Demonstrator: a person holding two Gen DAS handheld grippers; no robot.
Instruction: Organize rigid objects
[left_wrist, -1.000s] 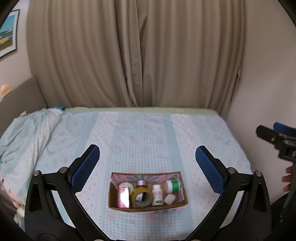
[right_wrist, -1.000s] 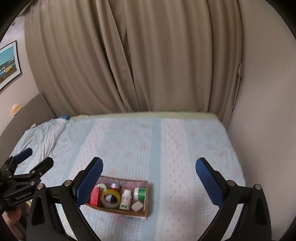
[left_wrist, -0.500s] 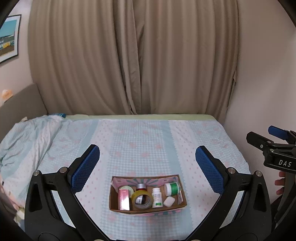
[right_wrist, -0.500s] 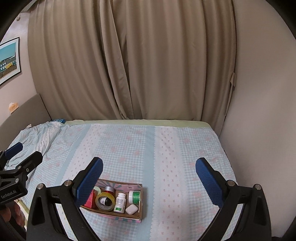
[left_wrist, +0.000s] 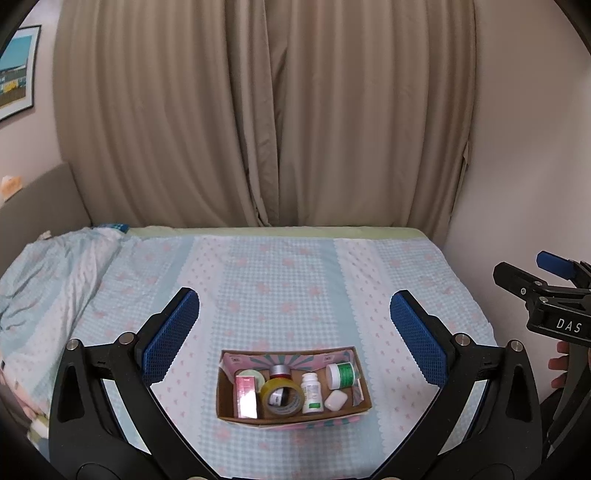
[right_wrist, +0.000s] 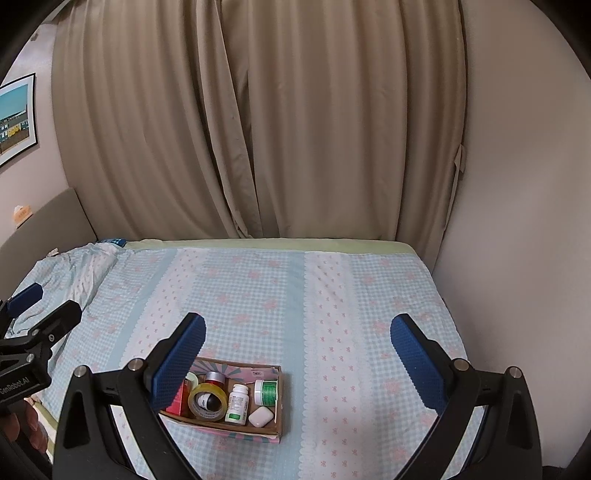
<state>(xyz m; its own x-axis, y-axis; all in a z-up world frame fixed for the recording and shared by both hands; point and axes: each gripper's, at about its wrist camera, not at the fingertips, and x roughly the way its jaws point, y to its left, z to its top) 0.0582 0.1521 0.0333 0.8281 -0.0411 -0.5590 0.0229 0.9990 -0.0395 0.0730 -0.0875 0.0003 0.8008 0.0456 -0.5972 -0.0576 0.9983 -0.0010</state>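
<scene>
Both hand-held grippers, left (left_wrist: 294, 338) and right (right_wrist: 298, 365), spread wide, grasping nothing. Cardboard box (left_wrist: 291, 414) on bed (left_wrist: 280, 280); red carton (right_wrist: 176, 400) half hidden behind right finger pad (right_wrist: 177, 363).

Red box (right_wrist: 176, 400) half hidden behind right claw's finger (right_wrist: 179, 356)

A shallow cardboard box (left_wrist: 291, 413) lies open-topped on the bed (left_wrist: 280, 280), near its front edge. Packed inside, left to right: a pink carton (left_wrist: 246, 396) standing upright, a yellow tape roll (left_wrist: 280, 398) leaning on edge, a white pill bottle (left_wrist: 311, 393) upright, a green-labelled white jar (left_wrist: 342, 375) on its side, and a small white case (left_wrist: 336, 400) lying flat in front of the jar.
</scene>
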